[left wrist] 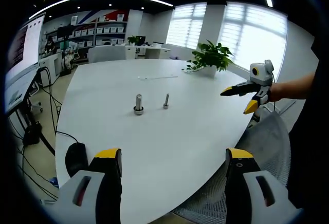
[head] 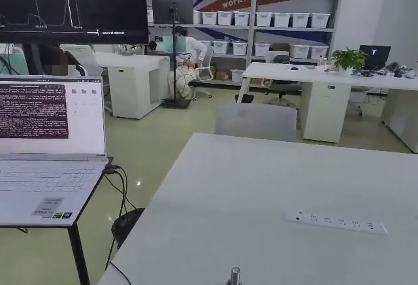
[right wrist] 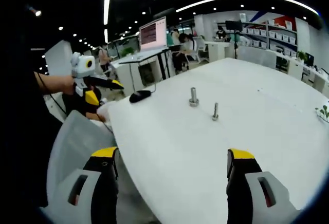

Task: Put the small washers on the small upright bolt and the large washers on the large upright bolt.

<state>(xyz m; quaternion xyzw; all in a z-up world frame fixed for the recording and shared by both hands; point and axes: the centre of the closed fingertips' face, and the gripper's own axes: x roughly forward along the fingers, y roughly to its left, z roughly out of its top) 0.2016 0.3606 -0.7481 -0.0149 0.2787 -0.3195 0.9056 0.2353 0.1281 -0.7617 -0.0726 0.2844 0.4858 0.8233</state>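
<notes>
large upright bolt [left wrist: 138, 104] and small upright bolt [left wrist: 166, 100] stand just beside each other mid-table [left wrist: 169, 131], shafts seemingly bare. left gripper [left wrist: 174, 154] and right gripper [right wrist: 172, 154] gape, holding nothing; the task looks unstarted, all placing left.

Bright, even overhead light fills the room; the white table [left wrist: 169, 131] is evenly lit and the large bolt [left wrist: 138, 104] casts hardly any shadow. The windows [left wrist: 241, 34] blow out to white glare. Ceiling light strips [right wrist: 109, 3] bow into arcs in the fisheye gripper views; the head view is slightly soft.
</notes>
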